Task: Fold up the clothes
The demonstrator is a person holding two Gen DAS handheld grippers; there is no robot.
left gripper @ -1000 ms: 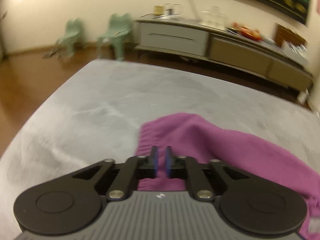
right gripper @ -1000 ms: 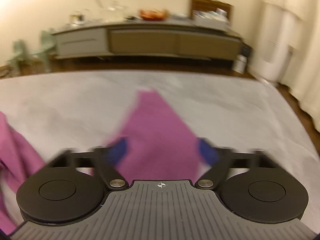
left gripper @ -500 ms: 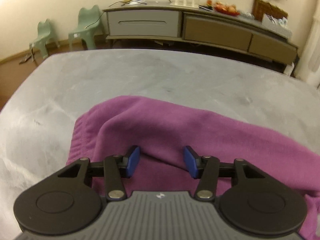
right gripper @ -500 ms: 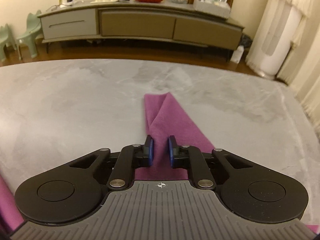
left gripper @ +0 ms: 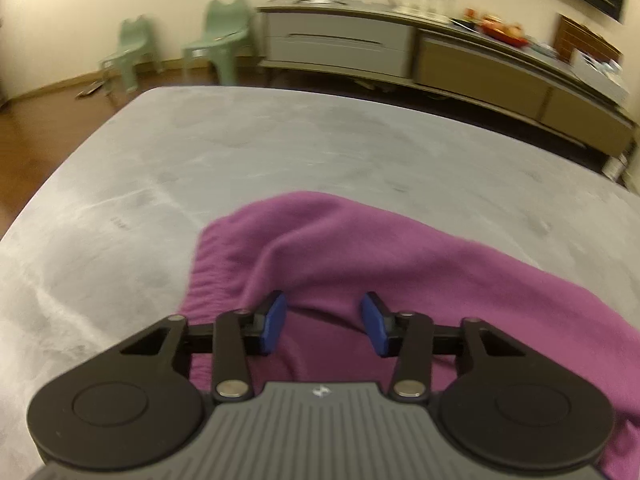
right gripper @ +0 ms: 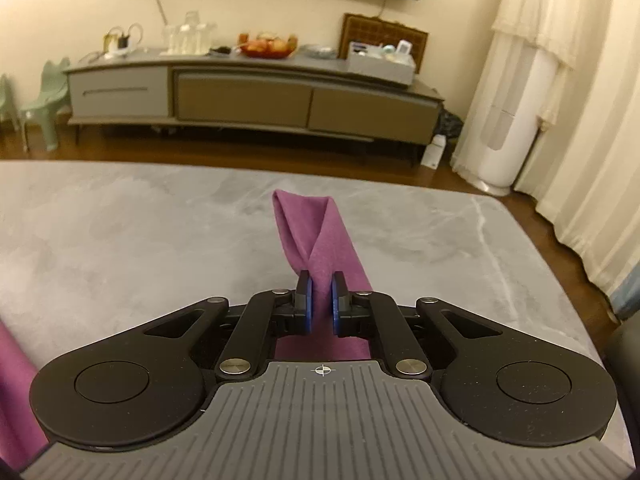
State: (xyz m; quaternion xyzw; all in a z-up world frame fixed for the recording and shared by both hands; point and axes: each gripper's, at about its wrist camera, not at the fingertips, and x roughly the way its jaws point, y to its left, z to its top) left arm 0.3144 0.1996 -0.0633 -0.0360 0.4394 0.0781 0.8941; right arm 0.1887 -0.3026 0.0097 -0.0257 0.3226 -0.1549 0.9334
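My left gripper (left gripper: pixel 323 322) hangs over the purple garment (left gripper: pixel 360 264), blue pads (left gripper: pixel 273 322) spread wide, one on each side of a raised fold, nothing pinched between them. The knit lies bunched on the grey bed cover (left gripper: pixel 240 152), its ribbed edge at my left. My right gripper (right gripper: pixel 321 304) has its jaws drawn narrow, clamped on a strip of the same purple garment (right gripper: pixel 316 232), which runs away from me across the cover (right gripper: pixel 120 232) and ends in a folded tip. More purple shows at the lower left edge there. Past the bed: a long sideboard (right gripper: pixel 248 92) against the wall with a fruit bowl (right gripper: pixel 268 45) on it, green kids' chairs (left gripper: pixel 220 36) to the left, a white tower appliance (right gripper: pixel 508 120) by the curtains (right gripper: pixel 588 120).
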